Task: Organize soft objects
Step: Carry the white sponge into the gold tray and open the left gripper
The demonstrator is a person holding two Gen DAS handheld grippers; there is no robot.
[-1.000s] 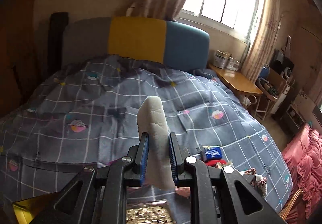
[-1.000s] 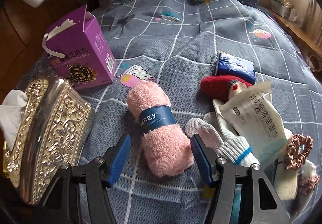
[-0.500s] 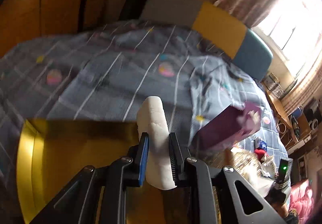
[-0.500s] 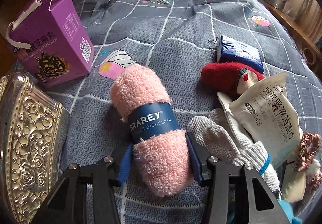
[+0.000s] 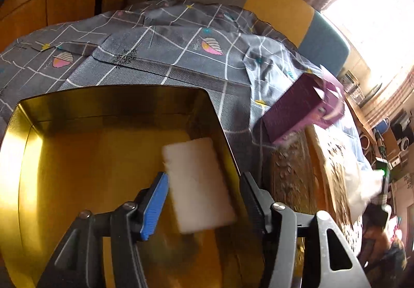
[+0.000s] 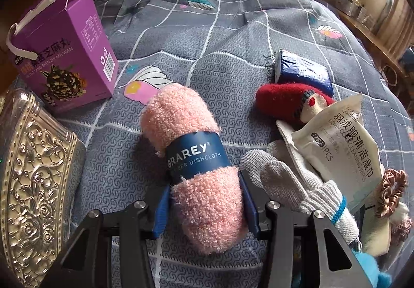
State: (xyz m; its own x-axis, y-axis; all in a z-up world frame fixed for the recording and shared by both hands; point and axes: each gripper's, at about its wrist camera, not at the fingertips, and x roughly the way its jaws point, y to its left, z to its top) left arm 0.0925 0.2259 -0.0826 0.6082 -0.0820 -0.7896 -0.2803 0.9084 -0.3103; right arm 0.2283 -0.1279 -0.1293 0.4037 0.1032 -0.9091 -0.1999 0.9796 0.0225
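left tongs (image 5: 204,204) just opened, white sponge (image 5: 199,186) inside gold tin (image 5: 23,158).

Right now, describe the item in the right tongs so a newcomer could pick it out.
On the grey grid-patterned quilt, look between the purple cardboard box on the left and the heap of knit gloves and packets on the right. There lies a fluffy pink rolled dishcloth, its near end squeezed by the right tongs. Only it wears a navy paper band reading GRAREY DISHCLOTH.

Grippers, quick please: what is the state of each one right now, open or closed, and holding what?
Left gripper: open, jaws just opened; white sponge lies loose between them in the gold tin.
Right gripper: closed on the pink dishcloth roll.
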